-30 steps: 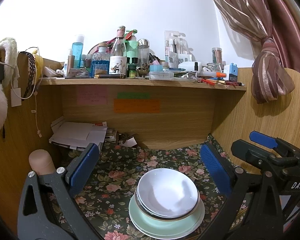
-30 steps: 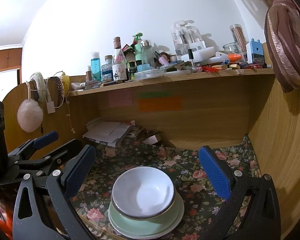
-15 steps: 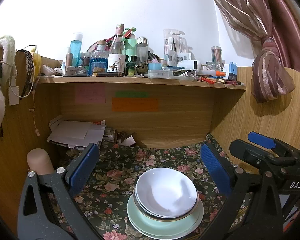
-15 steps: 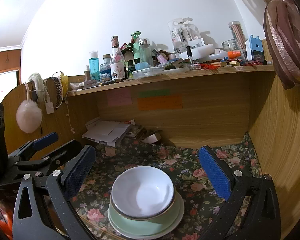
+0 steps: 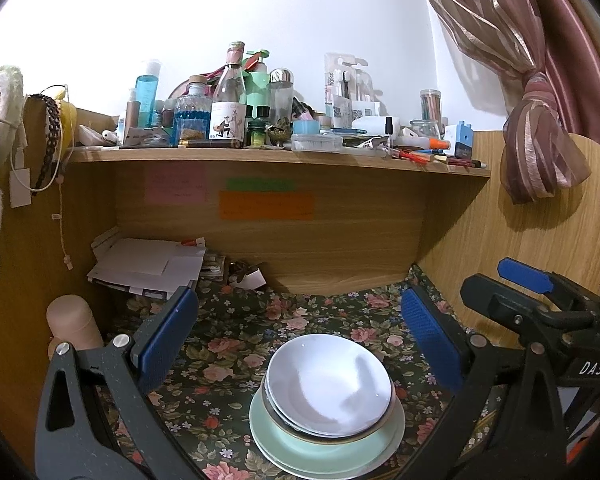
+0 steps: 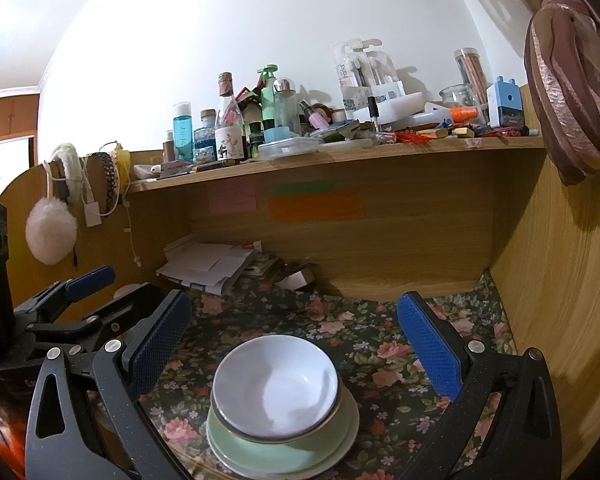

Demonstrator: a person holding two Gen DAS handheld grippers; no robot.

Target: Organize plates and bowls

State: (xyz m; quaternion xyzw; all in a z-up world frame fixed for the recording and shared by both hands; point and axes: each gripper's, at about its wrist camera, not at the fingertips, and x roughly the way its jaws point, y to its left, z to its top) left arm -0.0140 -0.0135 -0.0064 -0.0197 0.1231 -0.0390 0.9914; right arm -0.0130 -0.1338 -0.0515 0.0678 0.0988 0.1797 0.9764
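Note:
A stack of white bowls sits on pale green plates on the floral cloth; in the right wrist view the same bowls rest on the green plates. My left gripper is open, its blue pads wide apart above and behind the stack, holding nothing. My right gripper is open too, empty, with the stack low between its fingers. The right gripper's body shows at the right edge of the left wrist view, and the left gripper's body at the left edge of the right wrist view.
A wooden shelf crowded with bottles and jars runs overhead. Papers lie at the back left of the alcove. A beige cylinder stands at left. Wooden side walls close in; a curtain hangs at right.
Both grippers have drifted slightly; the stack sits a touch lower and nearer in both views. Nothing was grasped or released.

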